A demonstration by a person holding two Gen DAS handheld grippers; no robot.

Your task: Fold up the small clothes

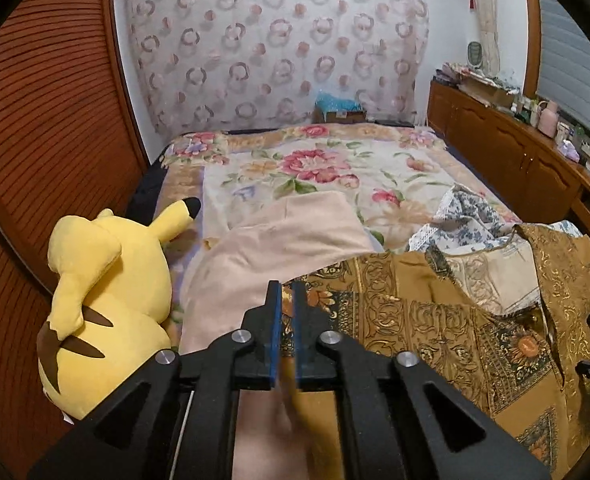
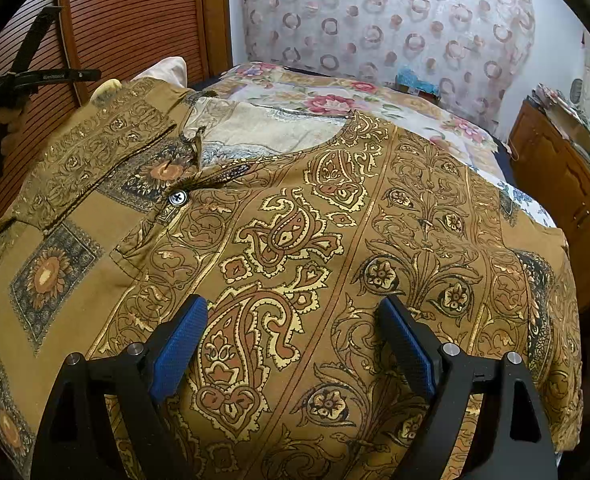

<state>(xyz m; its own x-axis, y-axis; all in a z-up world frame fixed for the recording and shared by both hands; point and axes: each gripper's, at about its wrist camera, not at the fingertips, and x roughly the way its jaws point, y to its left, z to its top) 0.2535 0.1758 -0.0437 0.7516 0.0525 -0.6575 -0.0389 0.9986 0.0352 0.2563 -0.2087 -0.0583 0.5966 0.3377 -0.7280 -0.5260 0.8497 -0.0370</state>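
A brown and gold paisley shirt (image 2: 335,240) lies spread on the bed, collar and a dark button (image 2: 177,197) to the left. It also shows in the left wrist view (image 1: 435,320). My right gripper (image 2: 293,316) is open just above the shirt, its blue pads astride a paisley motif. My left gripper (image 1: 288,300) is nearly closed, its blue pads pinching the brown shirt's edge, with a pale pink cloth (image 1: 279,240) just behind and beneath it. The cloth between the pads is blurred.
A yellow Pikachu plush (image 1: 107,292) sits at the bed's left edge by the wooden slatted wardrobe (image 1: 47,128). A white and blue floral garment (image 1: 467,216) lies crumpled on the floral bedspread (image 1: 315,168). A wooden cabinet (image 1: 515,152) with clutter runs along the right.
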